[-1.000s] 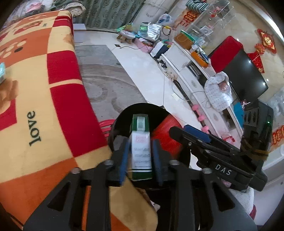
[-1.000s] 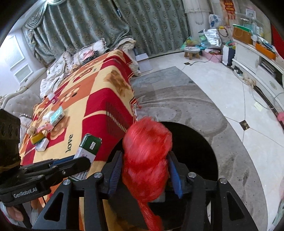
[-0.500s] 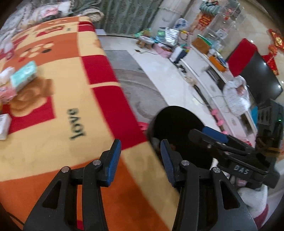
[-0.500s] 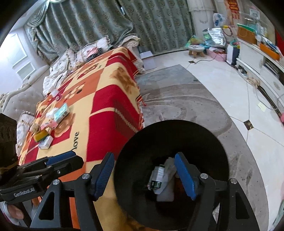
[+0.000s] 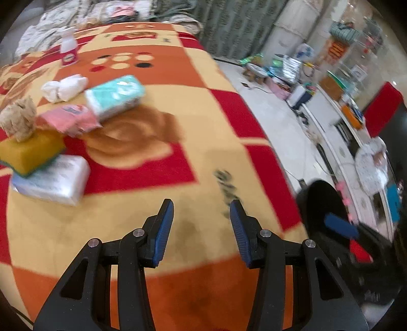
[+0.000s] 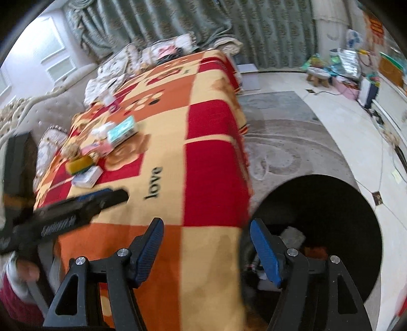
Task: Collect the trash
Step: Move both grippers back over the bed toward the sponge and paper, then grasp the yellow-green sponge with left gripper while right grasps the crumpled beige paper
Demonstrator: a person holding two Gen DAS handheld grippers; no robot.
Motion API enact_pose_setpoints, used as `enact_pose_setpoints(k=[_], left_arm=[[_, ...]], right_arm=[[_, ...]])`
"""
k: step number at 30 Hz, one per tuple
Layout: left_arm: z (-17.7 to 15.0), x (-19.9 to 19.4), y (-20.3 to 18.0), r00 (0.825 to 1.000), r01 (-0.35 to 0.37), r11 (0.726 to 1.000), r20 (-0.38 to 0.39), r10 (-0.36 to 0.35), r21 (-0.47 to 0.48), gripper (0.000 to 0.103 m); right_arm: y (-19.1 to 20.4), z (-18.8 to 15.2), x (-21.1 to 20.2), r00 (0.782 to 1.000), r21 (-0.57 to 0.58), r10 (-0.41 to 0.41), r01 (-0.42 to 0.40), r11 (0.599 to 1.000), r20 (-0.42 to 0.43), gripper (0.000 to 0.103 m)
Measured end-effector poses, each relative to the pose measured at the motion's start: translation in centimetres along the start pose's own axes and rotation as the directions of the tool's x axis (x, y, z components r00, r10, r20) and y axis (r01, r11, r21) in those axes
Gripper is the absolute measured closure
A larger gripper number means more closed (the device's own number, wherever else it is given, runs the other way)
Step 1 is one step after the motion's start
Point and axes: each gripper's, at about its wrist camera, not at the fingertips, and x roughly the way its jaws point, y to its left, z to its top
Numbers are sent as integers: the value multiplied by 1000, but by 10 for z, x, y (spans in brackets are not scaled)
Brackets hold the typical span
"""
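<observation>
Trash lay in a loose cluster on the red, orange and cream checked blanket [image 5: 203,122]: a yellow sponge with a green underside [image 5: 30,150] resting on a white plastic tissue pack [image 5: 53,179], with a pink packet [image 5: 68,121], a mint-green tissue pack [image 5: 115,95] and a crumpled white tissue [image 5: 63,86] beyond that sponge. The left gripper [image 5: 201,224] and right gripper [image 6: 207,244] both hung wide open and empty, so a good next grab would probably be to bring one squarely over the sponge and pinch its long sides. Well to the right of the sponge, off the blanket's edge, the round black bin [image 6: 330,203] stood on a grey rug [image 6: 285,132], with pale tile and green curtains [image 6: 178,20] farther out.
</observation>
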Motion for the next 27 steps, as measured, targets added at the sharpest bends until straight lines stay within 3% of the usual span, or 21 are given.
enact_pose_setpoints(k=[6, 10, 19, 27], left_arm=[[36, 13, 39, 997, -66, 997, 43, 68, -45, 59], [43, 19, 74, 994, -106, 989, 9, 108, -104, 59], [-15, -46, 170, 977, -210, 956, -13, 212, -204, 59], [-48, -107, 236, 963, -247, 918, 26, 268, -310, 59]], right_arm=[[28, 4, 16, 999, -54, 29, -31, 998, -29, 35], [42, 8, 25, 998, -83, 43, -47, 995, -48, 35], [74, 21, 47, 992, -123, 101, -110, 986, -77, 35], [147, 32, 82, 974, -216, 185, -209, 954, -129, 35]])
